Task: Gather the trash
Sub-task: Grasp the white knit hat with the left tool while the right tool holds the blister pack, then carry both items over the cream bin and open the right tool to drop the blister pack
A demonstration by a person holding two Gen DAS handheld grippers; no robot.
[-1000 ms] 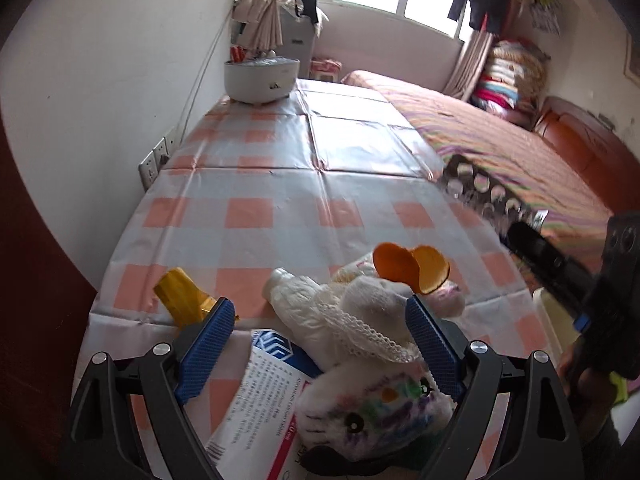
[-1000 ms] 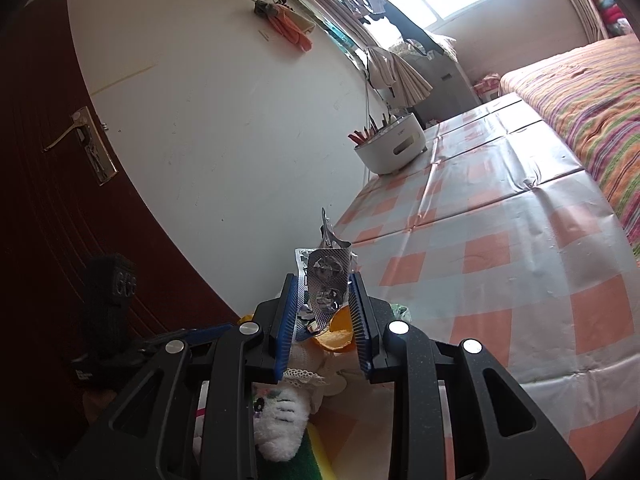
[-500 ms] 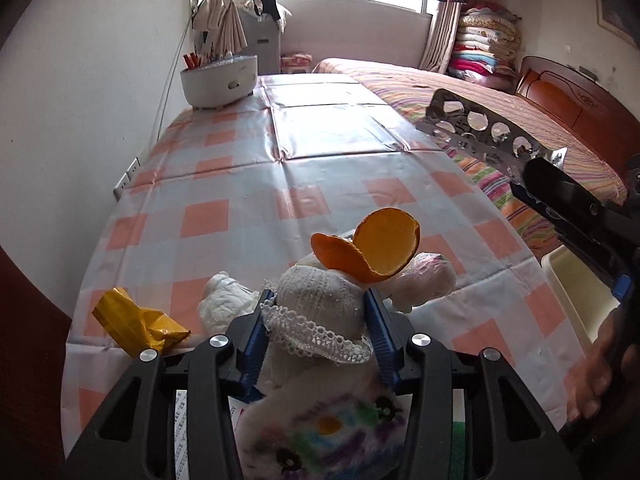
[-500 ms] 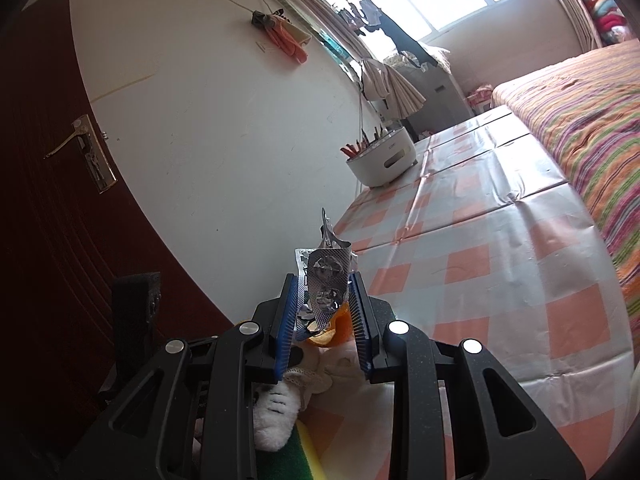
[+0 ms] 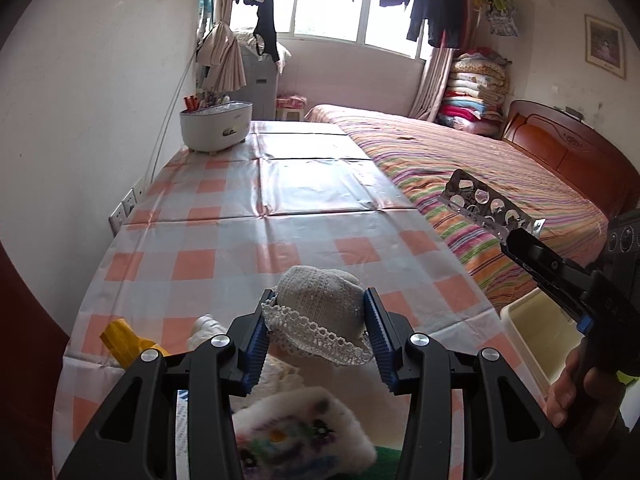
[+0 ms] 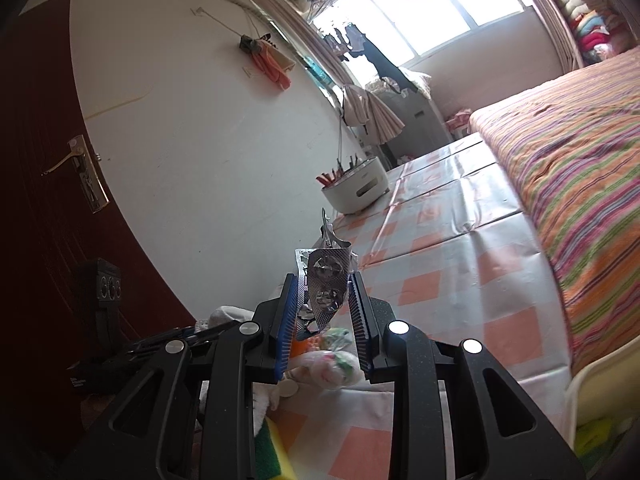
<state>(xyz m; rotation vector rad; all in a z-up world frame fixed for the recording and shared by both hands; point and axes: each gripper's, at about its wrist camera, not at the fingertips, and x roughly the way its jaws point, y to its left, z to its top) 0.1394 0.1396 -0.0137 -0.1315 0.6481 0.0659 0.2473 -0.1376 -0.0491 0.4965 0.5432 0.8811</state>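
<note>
My left gripper (image 5: 316,332) is shut on the head of a white plush toy (image 5: 316,304) with a knitted lace-rimmed hat and holds it up over the near end of the checked table (image 5: 280,216). My right gripper (image 6: 322,300) is shut on a silver empty pill blister pack (image 6: 326,280), which also shows at the right of the left wrist view (image 5: 486,206). A crumpled yellow wrapper (image 5: 124,340) lies on the table to the left. A piece of orange peel (image 6: 302,346) shows just below the right gripper's fingers.
A white holder with pens (image 5: 214,124) stands at the far left of the table. A bed with a striped cover (image 5: 480,176) runs along the right. A cream bin (image 5: 536,336) sits by the table's right edge. A printed booklet (image 5: 182,420) lies under the toy.
My left gripper closed on the plush toy and lifted it. The orange peel that sat on its hat is gone from the left wrist view. The right gripper rose slightly, still holding the blister pack.
</note>
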